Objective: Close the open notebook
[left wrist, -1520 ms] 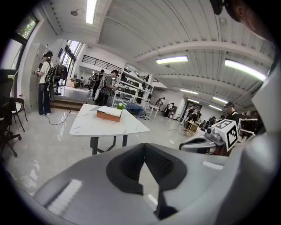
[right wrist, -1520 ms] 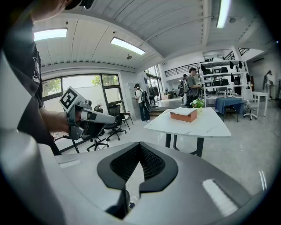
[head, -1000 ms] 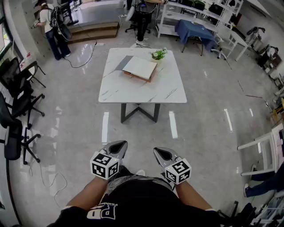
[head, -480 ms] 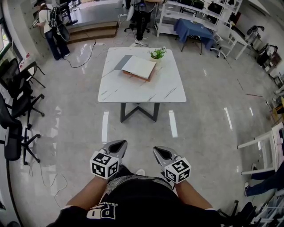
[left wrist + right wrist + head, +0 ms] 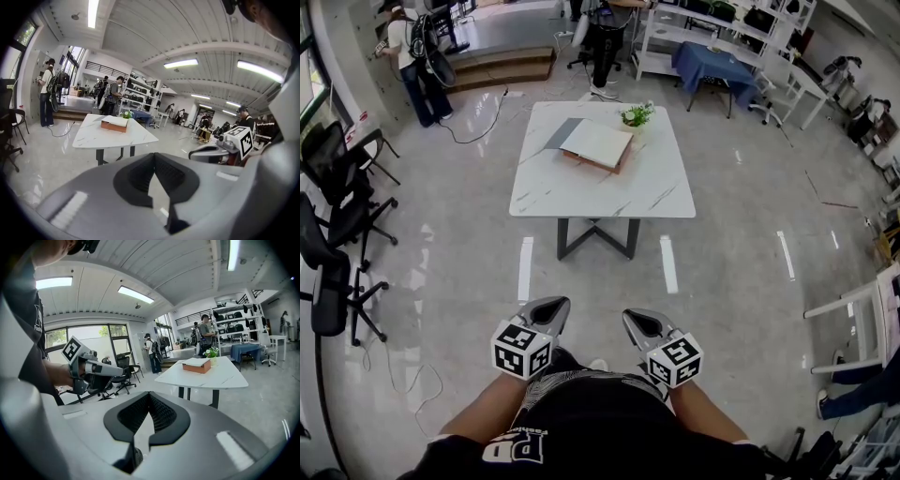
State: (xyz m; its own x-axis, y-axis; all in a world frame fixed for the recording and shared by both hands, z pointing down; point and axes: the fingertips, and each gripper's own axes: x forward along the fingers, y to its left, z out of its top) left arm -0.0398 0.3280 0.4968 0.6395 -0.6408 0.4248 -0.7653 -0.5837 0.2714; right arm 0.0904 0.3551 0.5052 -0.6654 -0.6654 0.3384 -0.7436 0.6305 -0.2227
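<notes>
Standing well back from the white table (image 5: 581, 192), I hold my left gripper (image 5: 551, 307) and right gripper (image 5: 636, 319) low at my waist, both with jaws pressed together on nothing. The open notebook (image 5: 596, 143) lies on the table's far half, just beside a small plant (image 5: 636, 114). I judge the approach comes first: reach the near edge, part 1 pair of jaws, then fold the grey cover (image 5: 562, 133) over, clear of the plant.

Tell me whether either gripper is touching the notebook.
No, the left gripper and right gripper hang by the person's body, well apart from the table bearing the notebook.
</notes>
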